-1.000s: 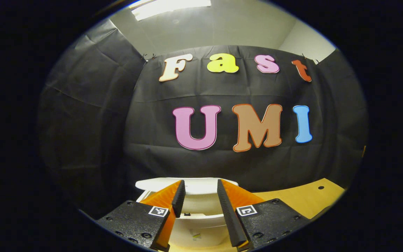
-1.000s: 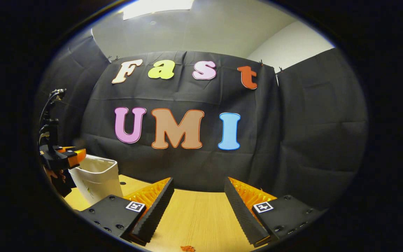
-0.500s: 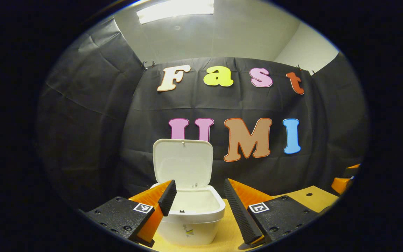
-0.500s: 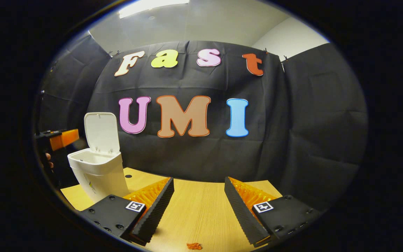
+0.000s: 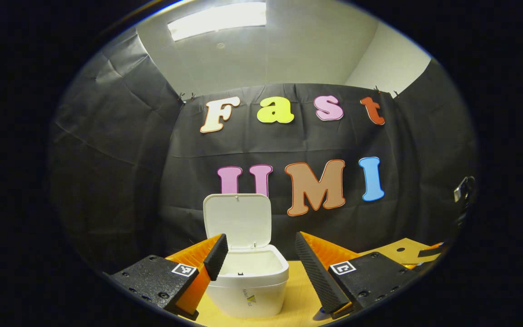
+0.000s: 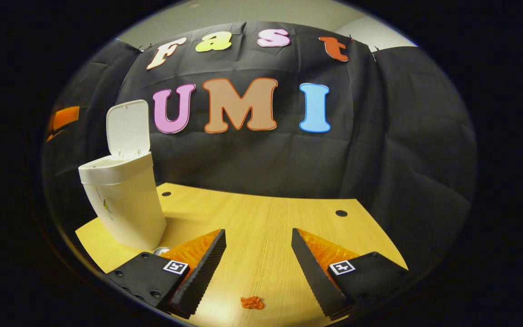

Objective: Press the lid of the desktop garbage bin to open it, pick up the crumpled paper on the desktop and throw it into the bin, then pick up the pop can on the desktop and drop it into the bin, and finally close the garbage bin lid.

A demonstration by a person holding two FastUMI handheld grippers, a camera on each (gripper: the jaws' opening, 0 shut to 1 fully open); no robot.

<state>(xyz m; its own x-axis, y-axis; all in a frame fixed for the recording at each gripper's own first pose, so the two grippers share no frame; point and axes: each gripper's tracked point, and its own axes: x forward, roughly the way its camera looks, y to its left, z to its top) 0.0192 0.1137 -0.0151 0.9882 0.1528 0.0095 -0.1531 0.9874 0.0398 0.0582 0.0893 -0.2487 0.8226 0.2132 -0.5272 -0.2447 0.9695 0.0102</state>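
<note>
The white desktop bin [image 5: 248, 284] stands on the wooden table with its lid [image 5: 238, 220] swung up and upright. My left gripper [image 5: 261, 255] hangs open just in front of the bin's rim, touching nothing. In the right gripper view the bin [image 6: 123, 204] is at the left with its lid [image 6: 127, 128] raised. A small orange crumpled paper [image 6: 252, 302] lies on the table [image 6: 266, 213], low between the fingers of my open right gripper [image 6: 258, 234]. A silvery can top [image 6: 161, 250] peeks out by the bin's base, mostly hidden behind my finger.
The table has small round holes [image 6: 341, 213] near its back edge. Black cloth walls close in behind and on both sides. Part of the other gripper [image 6: 64, 118] shows left of the bin; in the left gripper view another gripper [image 5: 429, 250] sits at the far right.
The bin lid has sprung from shut to fully open. My left gripper backed away from the bin. My right gripper tipped down toward the table, bringing the crumpled paper further into view.
</note>
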